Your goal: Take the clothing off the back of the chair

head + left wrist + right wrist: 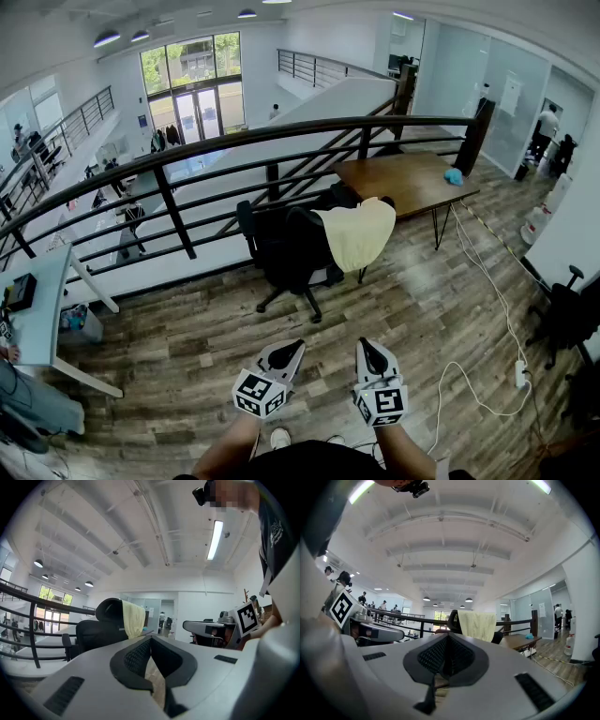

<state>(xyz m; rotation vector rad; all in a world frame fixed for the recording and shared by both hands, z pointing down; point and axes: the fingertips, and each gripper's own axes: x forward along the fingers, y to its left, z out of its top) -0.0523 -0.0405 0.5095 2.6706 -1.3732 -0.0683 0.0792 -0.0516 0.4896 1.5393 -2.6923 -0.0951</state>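
Note:
A pale yellow garment (357, 232) hangs over the back of a black office chair (286, 246) that stands by the railing, some way ahead of me. Both gripper views show the garment (132, 618) (476, 624) draped on the chair, far beyond the jaws. My left gripper (287, 352) and right gripper (369, 351) are held level near my body, well short of the chair. Each gripper's jaws meet at the tip with nothing between them, so both are shut and empty.
A dark metal railing (178, 217) runs behind the chair. A wooden desk (403, 178) with a small blue object (454, 175) stands to the chair's right. A white cable (487, 281) and power strip (518, 374) lie on the floor at right. A white desk (42, 300) is at left.

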